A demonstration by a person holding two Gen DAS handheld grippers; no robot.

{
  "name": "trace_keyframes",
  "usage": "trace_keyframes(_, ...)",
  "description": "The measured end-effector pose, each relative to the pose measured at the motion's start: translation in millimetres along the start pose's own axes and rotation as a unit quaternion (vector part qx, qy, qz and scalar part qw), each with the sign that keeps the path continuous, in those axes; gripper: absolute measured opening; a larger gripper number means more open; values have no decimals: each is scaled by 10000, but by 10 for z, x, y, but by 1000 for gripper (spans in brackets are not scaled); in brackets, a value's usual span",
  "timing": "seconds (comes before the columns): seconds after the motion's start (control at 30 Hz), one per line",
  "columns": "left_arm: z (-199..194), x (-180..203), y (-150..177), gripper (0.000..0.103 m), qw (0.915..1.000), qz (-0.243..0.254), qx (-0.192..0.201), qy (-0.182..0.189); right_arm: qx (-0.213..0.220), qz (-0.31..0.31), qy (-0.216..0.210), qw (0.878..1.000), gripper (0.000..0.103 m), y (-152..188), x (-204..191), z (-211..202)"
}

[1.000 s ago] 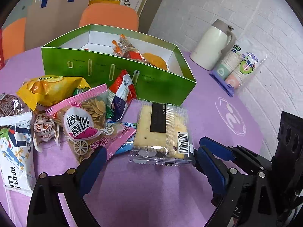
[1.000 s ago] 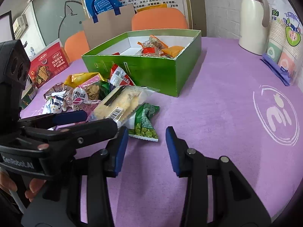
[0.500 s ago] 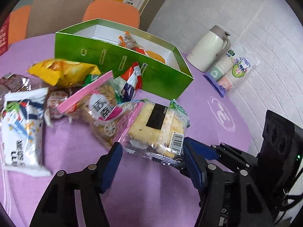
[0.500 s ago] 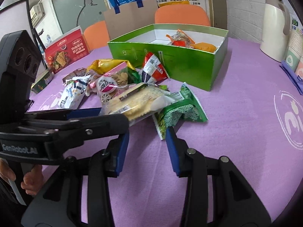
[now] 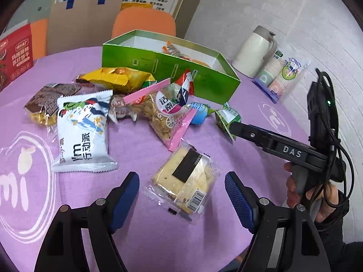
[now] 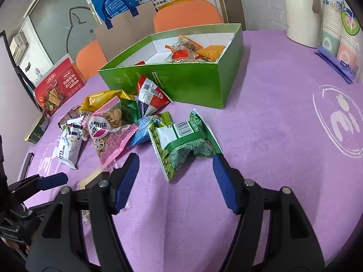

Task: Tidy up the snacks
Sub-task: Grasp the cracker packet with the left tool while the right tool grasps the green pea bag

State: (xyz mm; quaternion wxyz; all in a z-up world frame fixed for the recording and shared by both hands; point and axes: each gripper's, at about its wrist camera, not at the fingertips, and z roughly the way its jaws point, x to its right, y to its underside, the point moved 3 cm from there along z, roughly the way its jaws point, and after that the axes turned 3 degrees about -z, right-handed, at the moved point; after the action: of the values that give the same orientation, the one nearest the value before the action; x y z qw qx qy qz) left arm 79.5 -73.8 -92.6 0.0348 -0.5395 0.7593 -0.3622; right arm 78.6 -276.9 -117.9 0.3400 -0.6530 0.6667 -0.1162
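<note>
**Both grippers spread over loose snack packets**

While the left gripper [image 5: 181, 188] is hanging with its jaws wide apart, a clear-wrapped cracker packet [image 5: 183, 181] is lying flat on the purple tablecloth [image 5: 136, 238] between its blue pads, touching neither. Over in the right wrist view, the right gripper [image 6: 175, 172] is likewise gaping, empty, just short of a green pea packet [image 6: 181, 142]. Beyond these, a heap of mixed snacks [image 5: 95, 99] is sitting near the green box [image 6: 181, 81], which is already holding several packets.
</note>
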Motion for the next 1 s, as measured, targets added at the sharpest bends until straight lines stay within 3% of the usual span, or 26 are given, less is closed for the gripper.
trace_keyframes(0.13, 63, 140, -40, 87, 9986, 521, -105, -53, -41, -21, -23, 10000, 68, -63, -70, 139)
trace_keyframes(0.27, 322, 218, 17, 87, 9931, 978, -512, -408, -25, -96, 164, 9998, 68, -70, -85, 236)
trace_keyframes(0.43, 396, 189, 60, 87, 9928, 971, -480, -505, 34, -140, 144, 9998, 68, -55, -46, 212)
trace_keyframes(0.53, 357, 122, 63, 81, 9952, 790, -413, -401, 45, -101, 246, 9996, 52, -42, 6, 192)
trace_keyframes(0.6, 338, 89, 63, 78, 9953, 773, -399, -419, 47, -152, 406, 9990, 33, -31, 48, 180)
trace_keyframes(0.7, 339, 109, 89, 79, 9943, 861, -352, -520, 67, -26, 247, 9997, 32, -13, 99, 152)
trace_keyframes(0.87, 334, 172, 145, 76, 9929, 950, -287, -657, 57, -113, 246, 9996, 34, 60, 79, 87)
trace_keyframes(0.93, 318, 183, 148, 69, 9928, 964, -264, -664, 64, -51, 96, 9999, 44, 74, 78, 65)
trace_keyframes(1.0, 317, 185, 142, 68, 9935, 915, -265, -626, 83, 52, 54, 9999, 63, 55, 79, 56)
